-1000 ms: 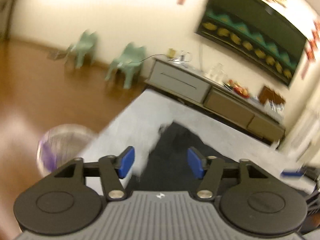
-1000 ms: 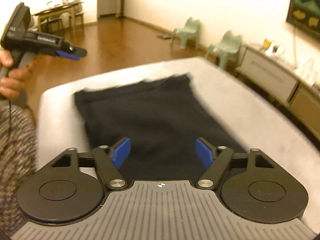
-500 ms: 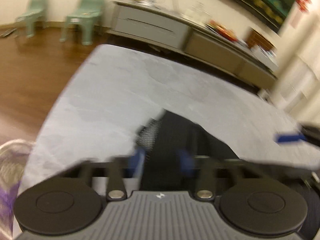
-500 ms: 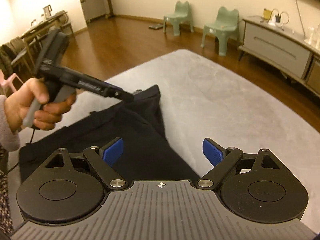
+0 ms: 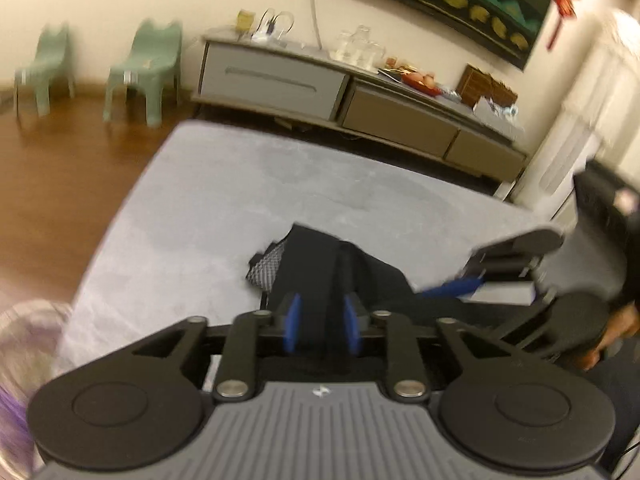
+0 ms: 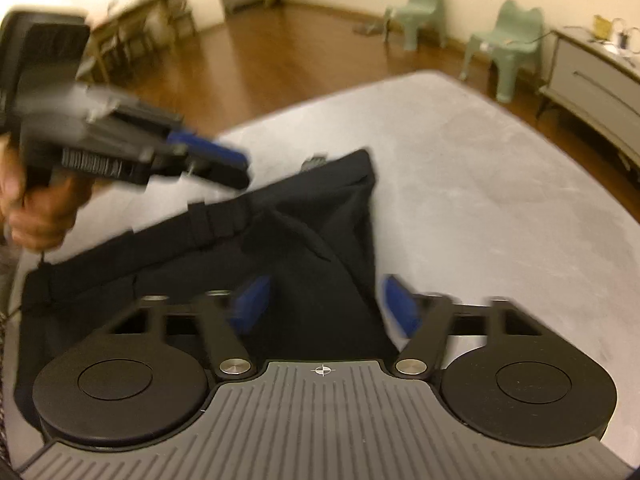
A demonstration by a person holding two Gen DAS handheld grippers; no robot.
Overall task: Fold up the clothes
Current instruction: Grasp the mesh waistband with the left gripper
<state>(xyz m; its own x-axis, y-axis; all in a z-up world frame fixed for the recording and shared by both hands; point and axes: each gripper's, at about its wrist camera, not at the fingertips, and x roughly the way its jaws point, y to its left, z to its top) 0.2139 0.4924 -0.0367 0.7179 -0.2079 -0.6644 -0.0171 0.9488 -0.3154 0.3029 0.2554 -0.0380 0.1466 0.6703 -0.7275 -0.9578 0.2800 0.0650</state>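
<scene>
A black garment [image 6: 320,232] with a grey mesh lining [image 5: 266,268] lies rumpled on a grey padded surface [image 6: 480,200]. My left gripper [image 5: 323,322] is shut on a fold of the black cloth. In the right wrist view the left gripper [image 6: 216,160] holds the garment's band lifted at the upper left. My right gripper [image 6: 325,308] is open, its blue pads on either side of a raised peak of the cloth. In the left wrist view the right gripper [image 5: 460,286] shows blurred at the garment's right side.
Two green chairs [image 6: 508,40] and a long low sideboard [image 5: 320,88] stand beyond the surface on a wooden floor [image 6: 280,52]. A clear round container [image 5: 28,344] sits off the surface's left edge. A person's hand [image 6: 40,216] grips the left tool.
The left gripper came down and shut on the garment's edge, then lifted it. The flat garment is now bunched. The right gripper's pads have drawn closer around the cloth.
</scene>
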